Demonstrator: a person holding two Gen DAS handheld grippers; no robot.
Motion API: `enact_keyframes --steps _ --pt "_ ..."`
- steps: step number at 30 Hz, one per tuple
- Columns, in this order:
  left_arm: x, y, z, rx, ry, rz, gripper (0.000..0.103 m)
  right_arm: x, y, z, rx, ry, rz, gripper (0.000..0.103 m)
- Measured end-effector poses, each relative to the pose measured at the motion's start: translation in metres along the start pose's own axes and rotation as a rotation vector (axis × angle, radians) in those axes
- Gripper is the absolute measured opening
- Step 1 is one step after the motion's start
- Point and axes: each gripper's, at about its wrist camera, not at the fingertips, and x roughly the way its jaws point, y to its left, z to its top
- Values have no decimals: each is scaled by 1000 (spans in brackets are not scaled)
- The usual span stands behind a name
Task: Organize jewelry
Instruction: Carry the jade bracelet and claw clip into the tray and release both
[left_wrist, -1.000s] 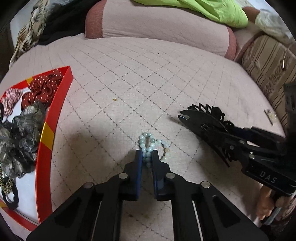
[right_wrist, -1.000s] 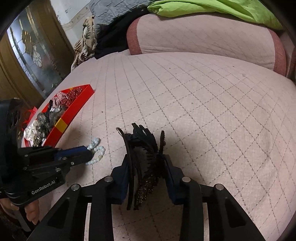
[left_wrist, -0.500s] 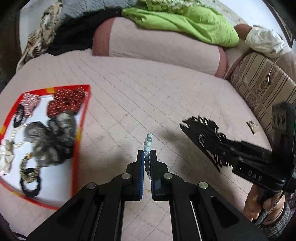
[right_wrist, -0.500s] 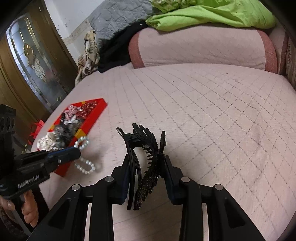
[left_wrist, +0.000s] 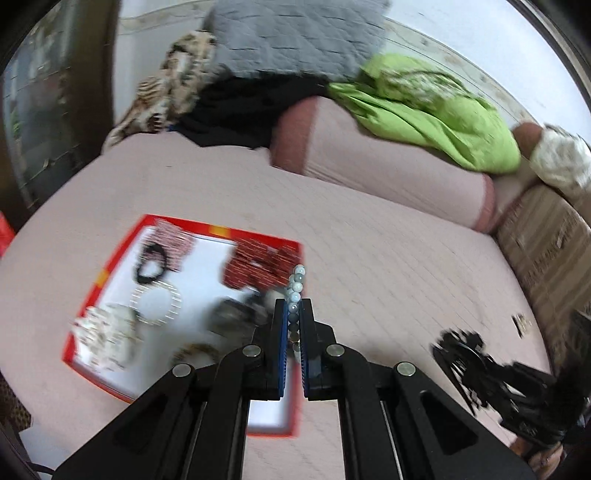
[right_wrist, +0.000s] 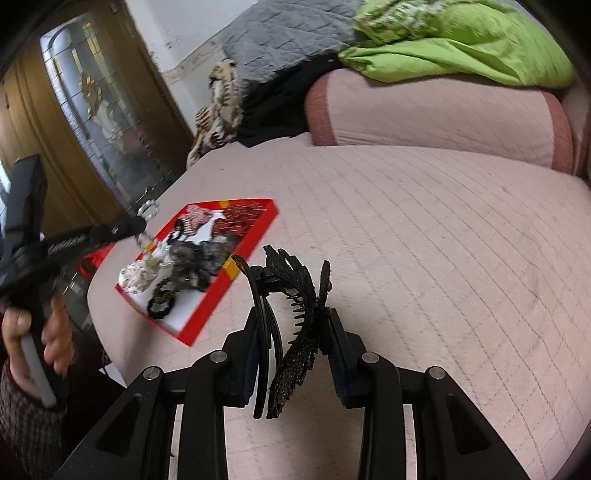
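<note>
My left gripper (left_wrist: 293, 308) is shut on a pale green bead bracelet (left_wrist: 295, 286), held in the air over the right edge of a red tray (left_wrist: 109, 260). From the right wrist view the same bracelet (right_wrist: 148, 210) dangles from the left gripper (right_wrist: 138, 221) above the tray (right_wrist: 258, 230). A black butterfly hair claw (right_wrist: 295, 295) stands pinched between the pads of my right gripper (right_wrist: 291, 325), above the pink quilted bed and just right of the tray. That claw (left_wrist: 461, 354) also shows low at the right in the left wrist view.
The tray holds several scrunchies, hair ties and a pearl ring (left_wrist: 157, 302). A pink bolster (right_wrist: 436, 118) with green bedding (right_wrist: 461, 48) lies across the far side. A wooden glazed door (right_wrist: 92, 122) stands left. A small object (left_wrist: 521, 323) lies near the bed's right edge.
Both grippers rose off the bed. The left one lifted the bracelet and carried it left over the tray. The right one rose with the hair claw and drew nearer the tray.
</note>
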Motion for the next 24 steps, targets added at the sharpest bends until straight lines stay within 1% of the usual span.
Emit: enact_keyframes --steps 4,8,14,19,22,24 --pt "4 43 19 -88 -13 17 5 6 31 12 -62 8 13 36" --pt "16 72 31 -144 -15 16 5 20 62 18 -116 32 40 36" --pt "47 90 39 -136 12 25 5 54 108 22 -194 91 82 36" --pt "77 99 46 -99 49 6 5 91 144 20 -234 148 126 36" --pt "96 106 49 -101 78 -24 5 114 161 17 -260 177 128 36" --pt "110 112 50 -119 109 -61 5 129 168 15 -272 193 117 36"
